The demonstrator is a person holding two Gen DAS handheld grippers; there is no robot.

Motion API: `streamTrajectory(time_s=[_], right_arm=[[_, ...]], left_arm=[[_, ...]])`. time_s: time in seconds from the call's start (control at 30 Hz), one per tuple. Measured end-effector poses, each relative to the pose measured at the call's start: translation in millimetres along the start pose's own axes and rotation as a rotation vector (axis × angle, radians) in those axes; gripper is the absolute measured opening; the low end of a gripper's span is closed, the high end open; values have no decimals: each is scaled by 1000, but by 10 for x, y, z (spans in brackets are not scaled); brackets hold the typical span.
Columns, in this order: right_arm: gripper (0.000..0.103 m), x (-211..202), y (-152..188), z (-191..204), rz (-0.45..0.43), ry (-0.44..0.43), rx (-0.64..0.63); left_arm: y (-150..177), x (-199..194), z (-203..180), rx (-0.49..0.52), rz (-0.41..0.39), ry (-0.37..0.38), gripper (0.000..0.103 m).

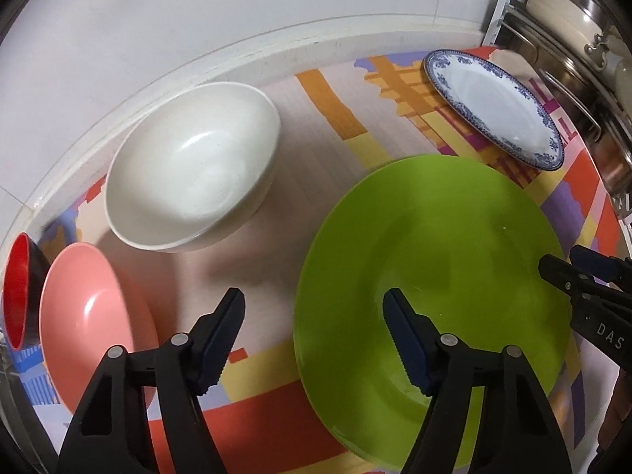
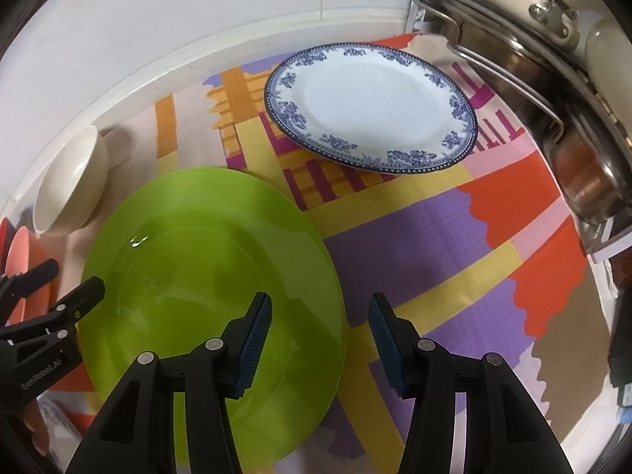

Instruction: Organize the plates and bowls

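Observation:
A large lime-green plate [image 1: 434,245] [image 2: 205,245] lies flat on a colourful patterned mat [image 1: 355,126] [image 2: 414,229]. My left gripper [image 1: 314,300] is open, its jaws straddling the plate's left rim, one finger over the plate and one over the mat. My right gripper [image 2: 320,304] is open too and straddles the plate's right rim the same way. No pad presses on the plate. Each gripper shows at the edge of the other's view: the right gripper [image 1: 561,272], the left gripper [image 2: 79,288]. A white bowl [image 1: 189,166] [image 2: 67,189] stands behind the green plate. A blue-patterned white plate [image 1: 493,106] [image 2: 371,106] lies at the back right.
A pink bowl [image 1: 87,308] [image 2: 19,252] sits at the left, with a red-and-black bowl [image 1: 17,296] beside it. Steel pots on a rack [image 1: 584,59] [image 2: 533,59] crowd the right side. A white wall ledge [image 1: 197,63] runs along the back.

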State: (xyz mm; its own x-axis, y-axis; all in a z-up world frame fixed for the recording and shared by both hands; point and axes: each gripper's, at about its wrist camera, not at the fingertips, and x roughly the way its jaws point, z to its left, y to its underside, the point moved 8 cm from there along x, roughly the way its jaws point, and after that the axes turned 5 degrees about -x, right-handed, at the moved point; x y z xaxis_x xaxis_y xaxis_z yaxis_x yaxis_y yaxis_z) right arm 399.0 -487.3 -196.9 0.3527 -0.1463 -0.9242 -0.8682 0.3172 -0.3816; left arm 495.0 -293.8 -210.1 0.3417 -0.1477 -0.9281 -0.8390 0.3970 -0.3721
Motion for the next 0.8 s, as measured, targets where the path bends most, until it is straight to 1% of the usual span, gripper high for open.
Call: streamTrajectory(time_s=[0.13, 0.2, 0.27, 0.53, 0.67, 0.73, 0.8], right_arm=[[52, 60, 13, 6, 14, -2, -9], [52, 92, 15, 14, 20, -8, -12], [52, 125, 18, 12, 29, -10, -14], [52, 175, 50, 37, 51, -42, -16], [51, 188, 53, 44, 52, -49, -17], [50, 192, 58, 45, 56, -61, -8], [45, 193, 60, 59, 57, -77, -6]], left_arm=[[2, 55, 8, -4, 6, -4, 66], [5, 77, 15, -4, 11, -5, 62], [14, 92, 20, -4, 14, -4, 61], [50, 127, -28, -16, 36, 50, 51], [48, 131, -73, -23, 46, 78, 42], [44, 135, -90, -25, 45, 73, 42], [46, 134, -98, -31, 42, 74, 42]])
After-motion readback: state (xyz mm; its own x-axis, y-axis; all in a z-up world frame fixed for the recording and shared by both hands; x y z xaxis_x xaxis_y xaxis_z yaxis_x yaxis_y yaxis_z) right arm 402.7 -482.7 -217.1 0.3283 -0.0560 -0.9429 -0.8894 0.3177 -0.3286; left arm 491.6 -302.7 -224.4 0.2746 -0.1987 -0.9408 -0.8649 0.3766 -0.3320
